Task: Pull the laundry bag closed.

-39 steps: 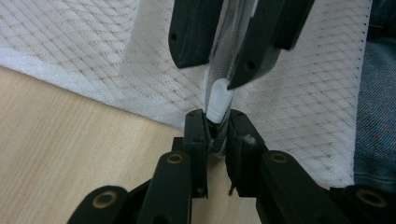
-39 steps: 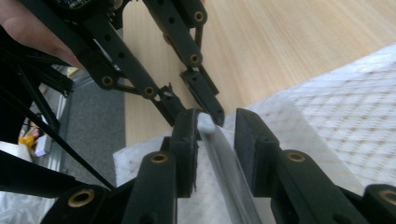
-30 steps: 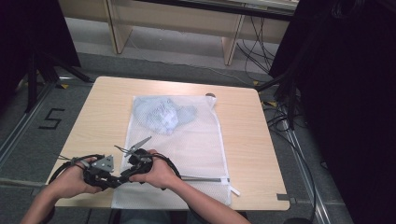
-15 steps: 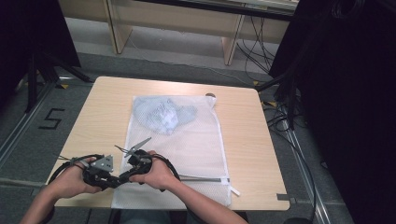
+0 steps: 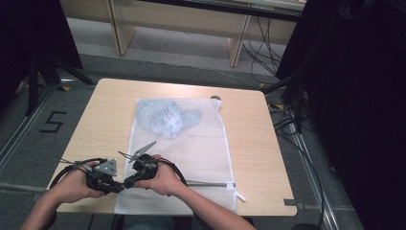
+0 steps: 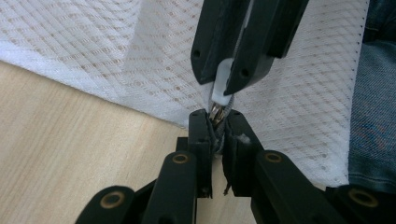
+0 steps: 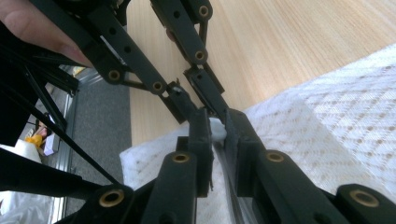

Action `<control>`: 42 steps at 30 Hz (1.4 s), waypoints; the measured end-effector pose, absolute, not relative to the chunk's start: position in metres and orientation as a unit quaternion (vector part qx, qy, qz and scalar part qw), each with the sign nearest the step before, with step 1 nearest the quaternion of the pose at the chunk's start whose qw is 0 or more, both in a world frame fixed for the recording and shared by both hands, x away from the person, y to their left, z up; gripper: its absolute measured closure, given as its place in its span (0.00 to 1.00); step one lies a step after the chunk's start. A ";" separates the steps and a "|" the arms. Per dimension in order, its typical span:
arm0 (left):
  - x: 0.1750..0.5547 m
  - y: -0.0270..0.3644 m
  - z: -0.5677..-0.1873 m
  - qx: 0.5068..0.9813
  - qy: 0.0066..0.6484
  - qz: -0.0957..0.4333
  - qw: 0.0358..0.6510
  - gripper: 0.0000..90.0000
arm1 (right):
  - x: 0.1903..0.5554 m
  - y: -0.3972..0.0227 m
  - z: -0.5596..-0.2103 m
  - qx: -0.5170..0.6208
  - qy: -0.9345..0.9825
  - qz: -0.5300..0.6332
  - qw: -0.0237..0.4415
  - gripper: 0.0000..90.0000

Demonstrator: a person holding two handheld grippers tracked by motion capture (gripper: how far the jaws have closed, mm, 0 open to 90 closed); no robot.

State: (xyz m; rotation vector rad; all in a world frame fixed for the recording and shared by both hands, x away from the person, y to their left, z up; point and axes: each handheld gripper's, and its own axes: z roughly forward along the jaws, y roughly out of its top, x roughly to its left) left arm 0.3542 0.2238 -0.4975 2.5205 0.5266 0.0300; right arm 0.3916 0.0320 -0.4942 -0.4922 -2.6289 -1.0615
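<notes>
A white mesh laundry bag (image 5: 201,148) lies flat on the wooden table (image 5: 249,143), with a pale blue garment (image 5: 165,117) inside near its far end. Both grippers meet at the bag's near left corner. My left gripper (image 6: 217,122) (image 5: 122,184) is shut on the small metal zipper pull (image 6: 215,112), its jaws having just closed further. My right gripper (image 7: 217,128) (image 5: 129,179) has just been closing and is shut on the white tab (image 6: 222,84) at the bag's edge, tip to tip with the left one. The dark zipper line (image 5: 206,183) runs right along the near edge.
Bare wood (image 5: 110,124) lies left of the bag and a wider strip to its right. The table's near edge is just under the hands. Cables (image 5: 287,124) trail on the floor to the right, and dark stands flank both sides.
</notes>
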 end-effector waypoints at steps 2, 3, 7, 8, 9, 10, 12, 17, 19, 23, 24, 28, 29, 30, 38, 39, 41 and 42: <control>0.354 0.224 -0.498 0.940 0.194 0.012 0.279 0.91 | 0.392 0.030 -0.494 -0.169 -0.906 -0.365 0.133 0.92; 0.354 0.224 -0.498 0.940 0.194 0.013 0.280 0.91 | 0.392 0.029 -0.494 -0.166 -0.907 -0.366 0.129 0.92; 0.354 0.224 -0.497 0.940 0.195 0.011 0.279 0.92 | 0.392 0.027 -0.495 -0.158 -0.908 -0.369 0.124 0.92; 0.354 0.224 -0.497 0.940 0.195 0.009 0.280 0.92 | 0.391 0.025 -0.493 -0.163 -0.909 -0.362 0.128 0.92; 0.354 0.224 -0.497 0.940 0.195 0.009 0.280 0.92 | 0.390 0.024 -0.493 -0.166 -0.909 -0.360 0.129 0.92; 0.355 0.225 -0.497 0.941 0.189 0.011 0.281 0.92 | 0.390 0.023 -0.492 -0.167 -0.909 -0.360 0.129 0.92; 0.355 0.226 -0.497 0.941 0.189 0.010 0.282 0.92 | 0.392 0.022 -0.493 -0.155 -0.910 -0.365 0.121 0.92; 0.355 0.224 -0.497 0.940 0.195 0.011 0.280 0.92 | 0.392 0.017 -0.493 -0.157 -0.911 -0.361 0.126 0.92; 0.355 0.224 -0.497 0.940 0.194 0.012 0.279 0.92 | 0.392 0.014 -0.492 -0.164 -0.912 -0.357 0.121 0.92; 0.356 0.224 -0.496 0.943 0.190 0.014 0.274 0.92 | 0.392 0.009 -0.492 -0.169 -0.912 -0.352 0.124 0.92; 0.354 0.224 -0.497 0.939 0.199 0.008 0.279 0.92 | 0.394 0.008 -0.493 -0.157 -0.913 -0.359 0.115 0.92; 0.355 0.224 -0.497 0.942 0.195 0.011 0.274 0.92 | 0.392 0.006 -0.494 -0.164 -0.914 -0.350 0.121 0.92; 0.355 0.224 -0.497 0.942 0.195 0.011 0.274 0.92 | 0.392 0.006 -0.494 -0.164 -0.914 -0.350 0.121 0.92; 0.355 0.224 -0.497 0.941 0.195 0.013 0.275 0.92 | 0.392 0.006 -0.494 -0.164 -0.914 -0.350 0.122 0.92; 0.355 0.223 -0.497 0.941 0.197 0.009 0.275 0.92 | 0.393 0.003 -0.491 -0.158 -0.920 -0.341 0.112 0.92; 0.355 0.223 -0.497 0.941 0.197 0.009 0.275 0.92 | 0.393 0.003 -0.491 -0.158 -0.920 -0.341 0.112 0.92; 0.355 0.223 -0.496 0.943 0.192 0.011 0.272 0.92 | 0.391 0.001 -0.490 -0.172 -0.920 -0.333 0.117 0.92; 0.356 0.223 -0.496 0.944 0.188 0.014 0.271 0.92 | 0.393 0.001 -0.492 -0.159 -0.920 -0.340 0.112 0.92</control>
